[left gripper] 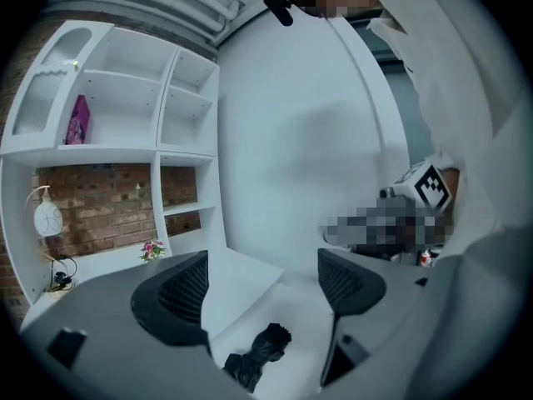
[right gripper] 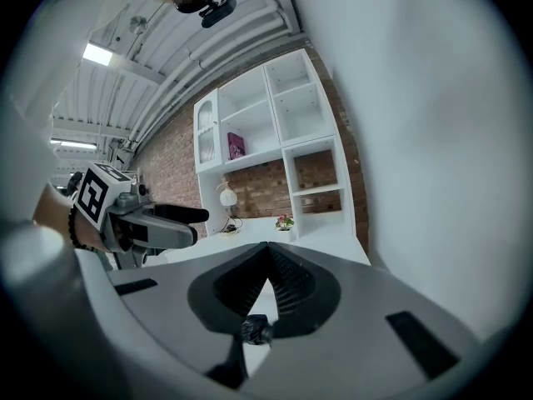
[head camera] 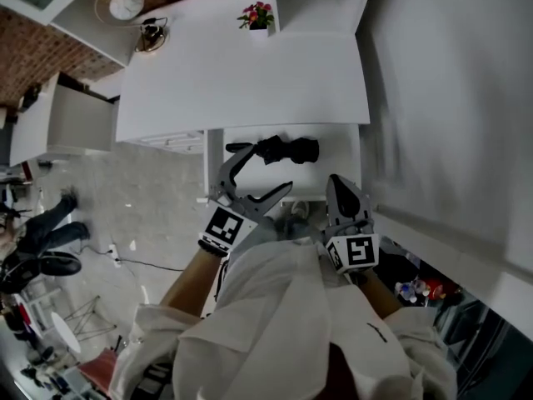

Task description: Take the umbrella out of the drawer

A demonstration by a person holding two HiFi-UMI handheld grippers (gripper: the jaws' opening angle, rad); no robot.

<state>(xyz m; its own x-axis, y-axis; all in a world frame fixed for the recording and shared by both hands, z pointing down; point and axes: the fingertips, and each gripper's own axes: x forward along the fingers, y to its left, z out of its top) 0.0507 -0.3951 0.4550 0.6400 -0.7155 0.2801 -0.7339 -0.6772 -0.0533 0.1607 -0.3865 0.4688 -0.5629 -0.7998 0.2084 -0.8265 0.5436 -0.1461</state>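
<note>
closest to us, our white shirt [head camera: 283, 323] hides the near edge of the drawer [head camera: 214, 165]. the right gripper [right gripper: 266, 248] has its jaws pressed together on nothing. a small dark thing shows low in the gap behind them, too blurred for us to name. our left gripper [left gripper: 262, 283] is spread wide and empty above the black folded umbrella [left gripper: 258, 357], whose lower end is cut off in the left gripper view. in the head view the umbrella lies on its side in the open white drawer, and neither gripper holds it. beyond it stretches the white table [head camera: 241, 73], with a small flower pot [head camera: 256, 17] and a lamp [left gripper: 47, 219] at its far side. white shelves [left gripper: 125, 115] against a brick wall [left gripper: 92, 202] hold a pink box [left gripper: 79, 120]. a tall white panel [head camera: 450, 98] fills the right.
</note>
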